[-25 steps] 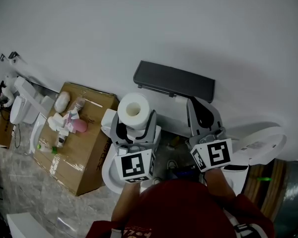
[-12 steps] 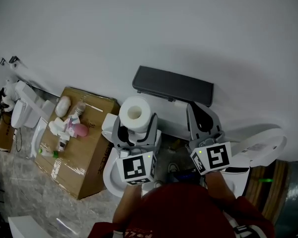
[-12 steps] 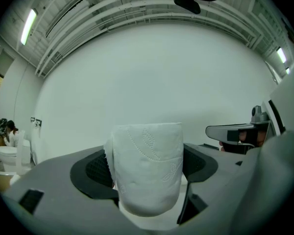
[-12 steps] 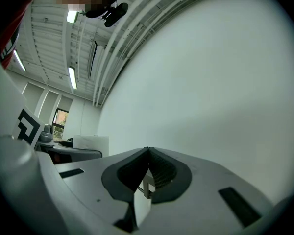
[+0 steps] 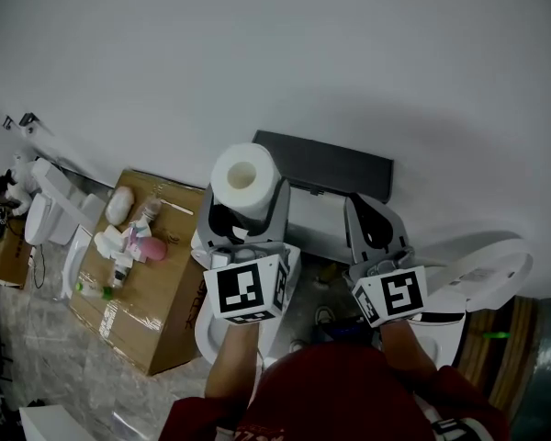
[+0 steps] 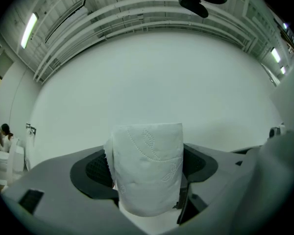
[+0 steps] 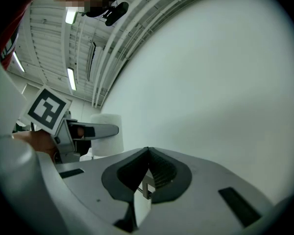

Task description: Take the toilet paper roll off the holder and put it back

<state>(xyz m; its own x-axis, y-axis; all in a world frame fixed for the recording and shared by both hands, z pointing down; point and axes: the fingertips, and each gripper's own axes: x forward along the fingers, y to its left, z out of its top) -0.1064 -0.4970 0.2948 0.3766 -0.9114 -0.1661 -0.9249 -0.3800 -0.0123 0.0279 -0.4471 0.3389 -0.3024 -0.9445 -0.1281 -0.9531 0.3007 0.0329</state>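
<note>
A white toilet paper roll [image 5: 242, 175] stands upright between the jaws of my left gripper [image 5: 241, 202], which is shut on it. In the left gripper view the roll [image 6: 148, 174] fills the gap between the dark pads, with the bare white wall behind it. The dark grey holder [image 5: 335, 162] is fixed to the wall just right of the roll, its top bare. My right gripper [image 5: 368, 206] hangs below the holder's right part; its jaws meet at the tips and hold nothing [image 7: 147, 156]. The right gripper view also catches the roll [image 7: 109, 132] off to the left.
A cardboard box [image 5: 156, 278] with bottles and a pink object lies on the floor at left. White toilet fixtures [image 5: 48, 206] stand farther left. A white basin [image 5: 208, 327] sits under my left gripper and a white round seat [image 5: 485, 263] at right.
My left gripper has carried the roll up and slightly left, level with the holder's left end. The right gripper has barely moved.
</note>
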